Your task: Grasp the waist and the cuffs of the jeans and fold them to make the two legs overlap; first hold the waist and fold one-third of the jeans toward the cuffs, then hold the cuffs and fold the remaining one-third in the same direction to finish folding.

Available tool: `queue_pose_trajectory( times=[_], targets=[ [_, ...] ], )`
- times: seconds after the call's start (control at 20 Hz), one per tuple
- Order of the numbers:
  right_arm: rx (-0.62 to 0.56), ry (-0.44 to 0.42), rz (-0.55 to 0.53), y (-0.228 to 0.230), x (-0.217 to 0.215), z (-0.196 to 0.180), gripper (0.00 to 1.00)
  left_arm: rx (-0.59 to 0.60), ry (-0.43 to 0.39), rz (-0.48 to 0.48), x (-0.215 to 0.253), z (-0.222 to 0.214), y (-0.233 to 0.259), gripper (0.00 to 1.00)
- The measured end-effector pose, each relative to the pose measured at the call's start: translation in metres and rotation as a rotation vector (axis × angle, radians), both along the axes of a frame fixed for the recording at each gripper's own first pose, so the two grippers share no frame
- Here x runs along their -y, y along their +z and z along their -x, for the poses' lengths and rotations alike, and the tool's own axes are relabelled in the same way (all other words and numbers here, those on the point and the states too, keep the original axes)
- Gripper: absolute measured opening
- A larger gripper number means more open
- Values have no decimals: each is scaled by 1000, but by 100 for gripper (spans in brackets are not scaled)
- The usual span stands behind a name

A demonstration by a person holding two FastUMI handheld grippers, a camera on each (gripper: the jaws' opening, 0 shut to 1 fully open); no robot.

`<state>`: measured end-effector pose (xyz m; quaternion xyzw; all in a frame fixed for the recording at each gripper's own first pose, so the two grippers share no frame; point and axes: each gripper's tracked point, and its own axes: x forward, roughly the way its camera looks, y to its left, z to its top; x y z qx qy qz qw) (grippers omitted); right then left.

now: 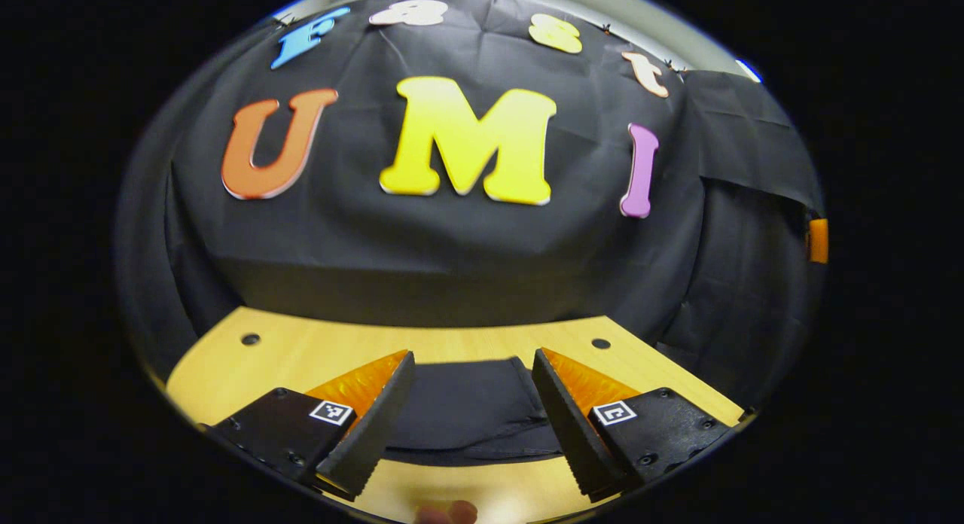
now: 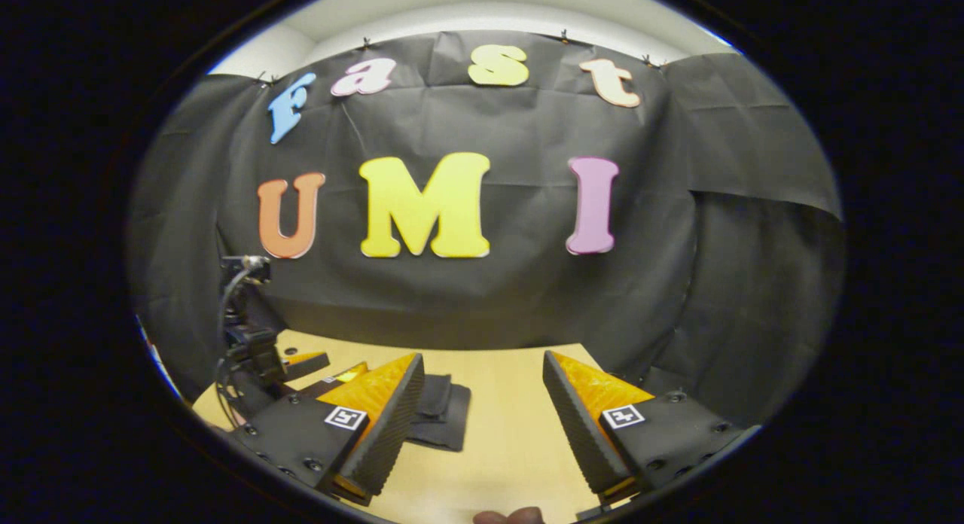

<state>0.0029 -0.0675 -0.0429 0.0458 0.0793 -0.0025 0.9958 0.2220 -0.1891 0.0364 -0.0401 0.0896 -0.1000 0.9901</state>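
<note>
Jeans (image 1: 467,407) lie flat on the wooden table (image 1: 301,351), dead ahead between the left gripper (image 1: 471,426)'s wide-open fingers, which hold nothing. In the right gripper view they sit off to its left, just past that finger. The right gripper (image 2: 482,434) is spread wide too, also empty. Dark denim looks floppy but thick-ish, so I'd pinch the stiffer waistband or cuff hems.

No readable words, brands or numbers stand on anything here. Each gripper carries two small square coded tags (image 1: 331,412), one on each finger block, as on the right gripper (image 2: 346,418); they are patterns, not legible text.
</note>
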Motion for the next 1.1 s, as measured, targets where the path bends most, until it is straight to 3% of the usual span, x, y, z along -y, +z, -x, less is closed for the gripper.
queue_pose_trajectory(
  times=[0.05,0.1,0.25,0.35,0.6,0.7,1.1],
  targets=[
    [30,11,4,9,-13,-4,99,21,21,4,-18,11,20,99],
    [62,26,3,16,-25,-8,95,41,51,7,-35,21,38,99],
    [144,42,5,39,-61,-14,95,116,153,-8,-94,56,97,99],
    [180,65,20,48,-87,-15,95,168,191,-13,-110,81,129,99],
    [222,90,29,59,-122,-3,99,213,261,-25,-157,126,147,99],
    [228,96,33,62,-130,1,95,225,271,-26,-166,136,148,99],
    [196,117,34,47,-150,9,95,217,268,-21,-168,142,141,99]
  ],
)
